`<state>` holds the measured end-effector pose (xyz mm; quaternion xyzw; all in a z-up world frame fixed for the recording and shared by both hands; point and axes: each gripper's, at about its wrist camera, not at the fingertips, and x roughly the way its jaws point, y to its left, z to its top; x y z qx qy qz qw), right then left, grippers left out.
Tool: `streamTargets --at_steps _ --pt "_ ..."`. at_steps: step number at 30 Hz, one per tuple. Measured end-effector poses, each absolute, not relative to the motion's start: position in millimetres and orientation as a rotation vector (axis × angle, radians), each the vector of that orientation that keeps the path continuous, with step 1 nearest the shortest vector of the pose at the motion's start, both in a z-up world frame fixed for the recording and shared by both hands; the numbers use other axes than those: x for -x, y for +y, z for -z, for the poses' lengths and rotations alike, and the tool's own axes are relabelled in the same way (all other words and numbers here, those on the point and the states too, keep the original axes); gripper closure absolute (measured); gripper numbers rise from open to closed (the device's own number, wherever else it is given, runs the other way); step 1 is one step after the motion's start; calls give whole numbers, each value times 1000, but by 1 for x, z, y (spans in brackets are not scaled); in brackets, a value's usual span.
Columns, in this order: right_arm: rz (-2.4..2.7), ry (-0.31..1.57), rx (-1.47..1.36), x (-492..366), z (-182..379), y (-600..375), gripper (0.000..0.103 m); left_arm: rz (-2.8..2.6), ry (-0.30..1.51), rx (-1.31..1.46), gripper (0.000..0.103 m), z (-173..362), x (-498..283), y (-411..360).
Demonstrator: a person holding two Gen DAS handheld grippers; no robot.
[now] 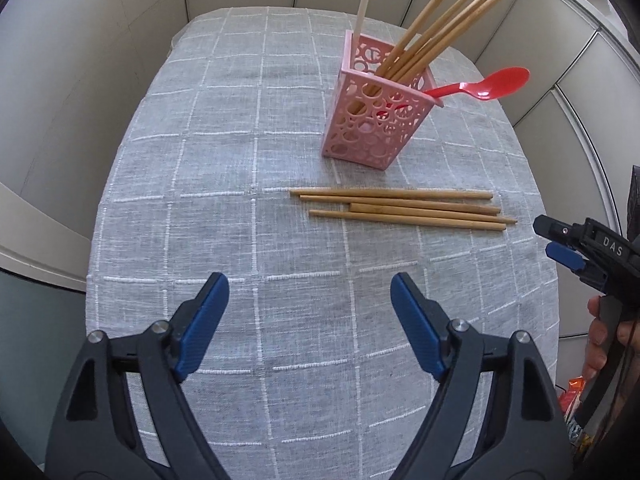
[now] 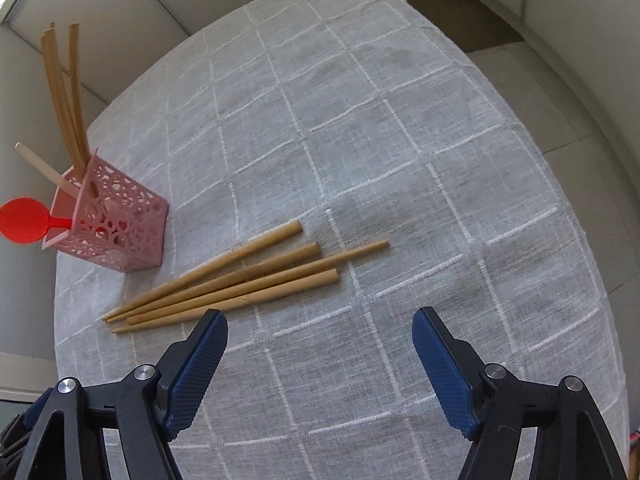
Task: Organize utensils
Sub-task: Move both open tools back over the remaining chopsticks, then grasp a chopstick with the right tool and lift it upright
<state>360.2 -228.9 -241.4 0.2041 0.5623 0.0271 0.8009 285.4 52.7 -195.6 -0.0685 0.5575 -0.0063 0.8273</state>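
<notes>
- My left tongs [image 1: 310, 286] hang spread wide above the near part of the tablecloth [image 1: 240, 160], with nothing between the blue pads [image 1: 206, 320].
- My right tongs [image 2: 320, 322] are spread wide too, pinching nothing; they hover just near of the loose chopsticks [image 2: 240, 280]. In the left wrist view they [image 1: 550, 238] poke in from the right edge, over the table's right rim.
- Four loose chopsticks lie flat on the cloth, side by side and touching in a rough bundle [image 1: 400, 208], between my tongs and the pink holder [image 1: 376, 120].
- The holder stands upright toward the far right of the table as the left view shows it, near the chopsticks but apart from them. In the right view it [image 2: 116, 224] sits close to the table's left edge.
- Inside it, four wooden chopsticks [image 1: 436, 28] lean to the right, a pale stick [image 1: 364, 4] stands nearly straight, and a red spoon [image 1: 496, 84] tips out over the rim, its bowl hanging past the holder toward the table edge.
- Bare cloth spreads left of the holder and chopsticks in the left view, and the whole right half is bare in the right view [image 2: 400, 160].
- The cloth drapes over the table's rounded edges; pale wall panels [image 1: 100, 80] stand close behind and beside it.
</notes>
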Motion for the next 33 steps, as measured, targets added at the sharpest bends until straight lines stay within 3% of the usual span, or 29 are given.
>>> streamTargets --at_steps 6,14,33 --pt "-66 1262 -503 -382 265 -223 59 33 1189 140 20 198 -288 49" --pt "2 1279 -521 -394 281 -210 75 25 1190 115 20 202 -289 53" --pt "75 1258 -462 -405 279 -166 73 31 1186 152 20 199 -285 59"
